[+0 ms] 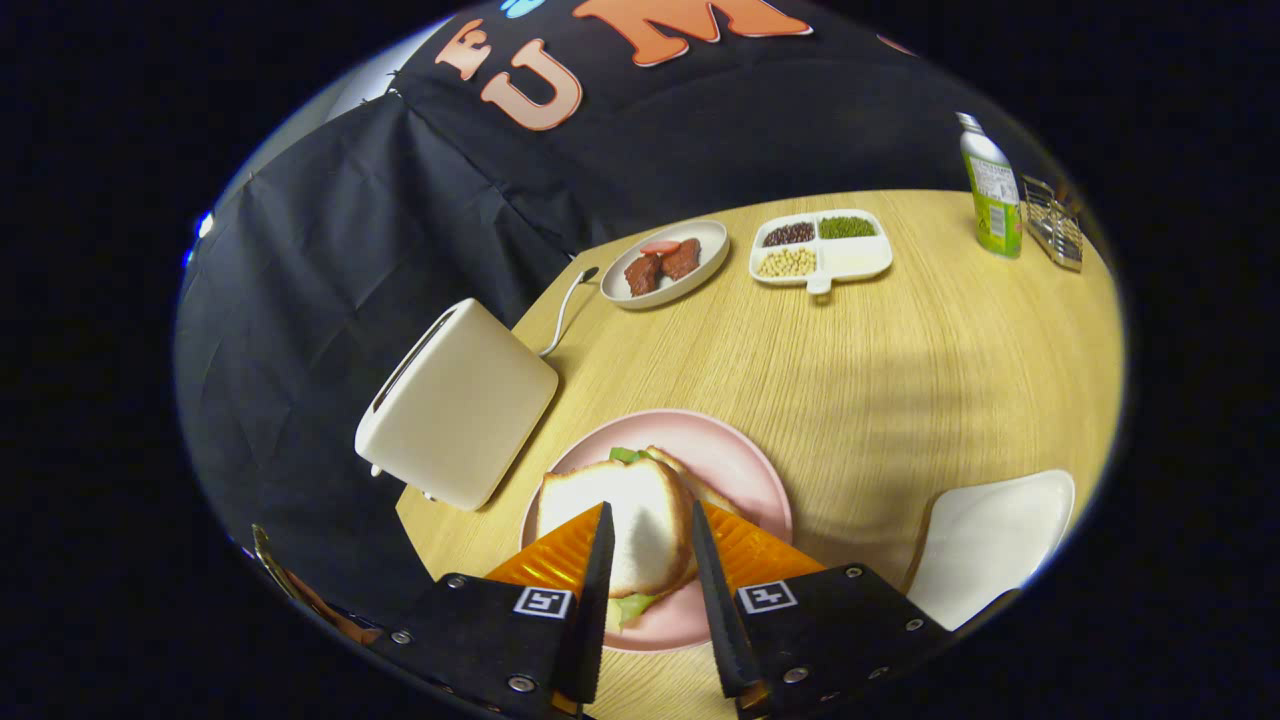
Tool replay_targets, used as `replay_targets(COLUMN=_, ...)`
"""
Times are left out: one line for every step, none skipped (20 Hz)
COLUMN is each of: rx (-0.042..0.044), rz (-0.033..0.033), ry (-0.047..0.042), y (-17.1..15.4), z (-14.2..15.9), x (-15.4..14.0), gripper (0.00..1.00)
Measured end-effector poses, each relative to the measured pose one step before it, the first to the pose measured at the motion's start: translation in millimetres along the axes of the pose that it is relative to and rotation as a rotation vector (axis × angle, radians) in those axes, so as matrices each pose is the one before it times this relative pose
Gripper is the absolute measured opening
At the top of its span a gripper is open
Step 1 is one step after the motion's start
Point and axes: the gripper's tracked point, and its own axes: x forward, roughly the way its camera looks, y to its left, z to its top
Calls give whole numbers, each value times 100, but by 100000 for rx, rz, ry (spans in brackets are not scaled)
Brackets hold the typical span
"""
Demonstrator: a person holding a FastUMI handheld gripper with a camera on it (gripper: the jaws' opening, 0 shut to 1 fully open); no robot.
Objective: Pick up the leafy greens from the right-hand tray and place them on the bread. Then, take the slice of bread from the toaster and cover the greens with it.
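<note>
Left: one cream boxy toaster (455, 403), slot looks empty. Centre: your gripper (648, 545) fingers parted, straddling top white bread slice (625, 520), no squeeze visible. Slice lies directly below, covering green leafy greens (628, 455) on one pink round plate (745, 465). Right, near: one white tray (990, 545) on wooden tabletop (900, 350).

My tool (648, 510) points forward and down, its 2 fingers (598, 570) parted with a clear gap between them, the tips reaching out side by side at the same height and neither of them visibly pressing on anything.
</note>
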Motion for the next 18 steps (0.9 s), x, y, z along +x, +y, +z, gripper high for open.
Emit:
replay_targets(rx=-1438, rz=-1258, ry=-3563, y=-106, z=838, x=-328, gripper=53)
replay_targets(rx=-1796, rz=-2035, ry=-3219, y=-282, z=756, x=-385, gripper=57)
replay_targets(rx=-2244, rz=-2511, ry=-2408, y=-287, z=681, x=-405, gripper=61)
replay_targets(rx=-2870, rz=-2430, ry=-3072, y=-211, z=746, x=-358, gripper=62)
replay_targets(rx=-3362, rz=-2615, ry=-3808, y=-240, z=994, x=-441, gripper=64)
replay_targets(rx=-3366, rz=-2206, ry=-4150, y=-69, z=1099, x=-490, gripper=66)
replay_targets(rx=-3423, rz=-2074, ry=-4047, y=-8, z=1055, x=-450, gripper=68)
replay_targets(rx=-3160, rz=-1872, ry=-4154, y=36, z=1034, x=-402, gripper=70)
replay_targets(rx=-3214, rz=-1932, ry=-4212, y=36, z=1185, x=-372, gripper=75)
replay_targets(rx=-3016, rz=-1717, ry=-4171, y=51, z=1116, x=-500, gripper=77)
replay_targets(rx=-2912, rz=-1495, ry=-4651, y=25, z=1192, x=-296, gripper=83)
replay_targets(rx=-2390, rz=-1511, ry=-4210, y=46, z=1072, x=-113, gripper=86)
replay_targets(rx=-1497, rz=-1389, ry=-3419, y=-59, z=1028, x=-283, gripper=92)
replay_targets(rx=-348, rz=-998, ry=-3405, y=70, z=924, x=-227, gripper=95)
replay_targets(rx=398, rz=-428, ry=-3619, y=103, z=912, x=-139, gripper=97)
replay_targets(rx=652, rz=-327, ry=-3351, y=-48, z=910, x=3, gripper=97)
replay_targets(rx=320, rz=-784, ry=-3280, y=-170, z=843, x=-146, gripper=97)
replay_targets(rx=-248, rz=-1119, ry=-3106, y=-365, z=794, x=-141, gripper=97)
